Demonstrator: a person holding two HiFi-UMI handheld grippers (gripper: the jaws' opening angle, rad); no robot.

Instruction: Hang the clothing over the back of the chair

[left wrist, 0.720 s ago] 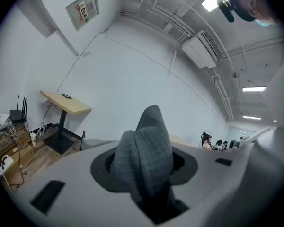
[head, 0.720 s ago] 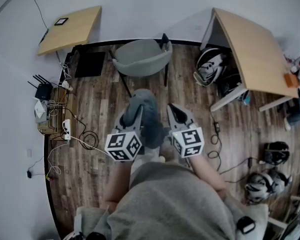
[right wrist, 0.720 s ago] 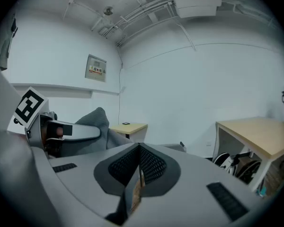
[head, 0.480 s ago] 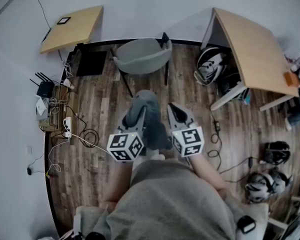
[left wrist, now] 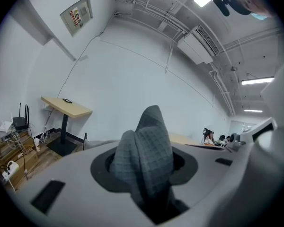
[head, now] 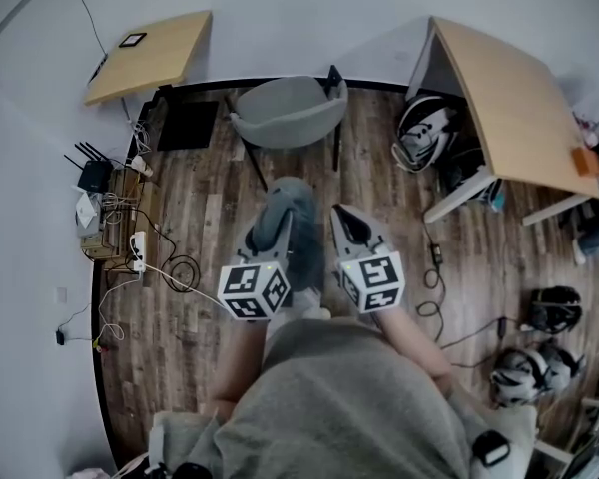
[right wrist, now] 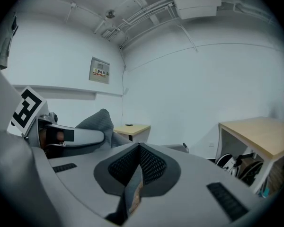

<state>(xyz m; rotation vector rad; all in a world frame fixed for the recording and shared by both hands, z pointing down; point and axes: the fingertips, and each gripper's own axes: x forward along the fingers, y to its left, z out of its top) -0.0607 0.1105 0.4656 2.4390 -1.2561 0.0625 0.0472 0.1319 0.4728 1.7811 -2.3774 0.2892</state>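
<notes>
My left gripper (head: 273,224) is shut on a grey waffle-knit piece of clothing (head: 292,212), which bunches up over its jaws and hangs down behind them. In the left gripper view the cloth (left wrist: 149,150) fills the gap between the jaws of that gripper (left wrist: 146,174). The right gripper (head: 342,219) hovers just to the right of the cloth, jaws closed on nothing (right wrist: 138,150). A grey shell chair (head: 288,111) stands on the wooden floor ahead of both grippers, near the wall. From the right gripper view, the left gripper (right wrist: 71,136) and the cloth (right wrist: 100,121) show at the left.
A small wooden desk (head: 150,56) stands at the back left and a larger wooden table (head: 514,103) at the right. Routers, a power strip and cables (head: 115,230) crowd the left wall. Helmets and gear (head: 424,133) lie under and beside the right table.
</notes>
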